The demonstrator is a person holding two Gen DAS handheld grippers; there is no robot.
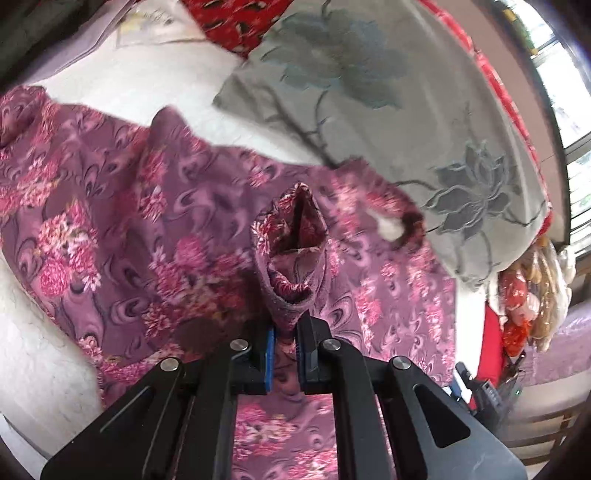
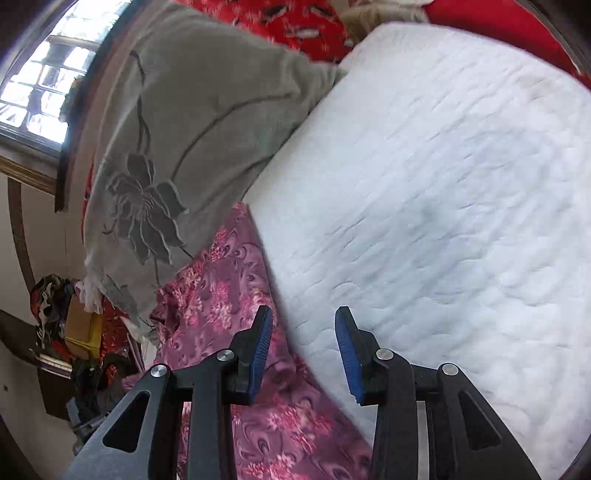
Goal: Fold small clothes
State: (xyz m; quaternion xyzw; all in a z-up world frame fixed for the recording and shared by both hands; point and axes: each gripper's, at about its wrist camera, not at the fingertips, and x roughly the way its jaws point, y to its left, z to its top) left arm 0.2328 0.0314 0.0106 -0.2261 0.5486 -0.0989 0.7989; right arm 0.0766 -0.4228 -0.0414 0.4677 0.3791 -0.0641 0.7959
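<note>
White quilted mattress [image 2: 443, 184] fills the bed surface in both views, with a window [image 2: 40, 85] bright at the far edge of the room.

Ahead of the left claw [image 1: 284, 354], a purple garment with pink flowers [image 1: 110, 206] spreads over the mattress, reaching far to the claw's left and forward. The left claw's blue-padded fingers [image 1: 270, 360] are pressed together on a bunched fold of that garment, and the pinched cloth rises just ahead of the tips as a gathered tube with a dark opening. Beyond the garment and to the right of the claw lies a grey pillow with embroidered flowers [image 1: 388, 85], its lower edge overlapping the garment's far side. Red patterned bedding [image 1: 236, 22] shows behind the pillow. Far to the right, off the bed, sits a blurred heap of red and yellow items [image 1: 528, 280].

The right claw [image 2: 303, 350] is spread wide and grips nothing. Its left finger [image 2: 258, 354] hangs over the purple garment [image 2: 229, 295], while its right finger [image 2: 349, 358] hangs over bare mattress; the garment's edge runs between them. Whether either tip touches the fabric cannot be told. Ahead and to the left of this claw the grey pillow [image 2: 177, 140] rests on the garment's far end.
</note>
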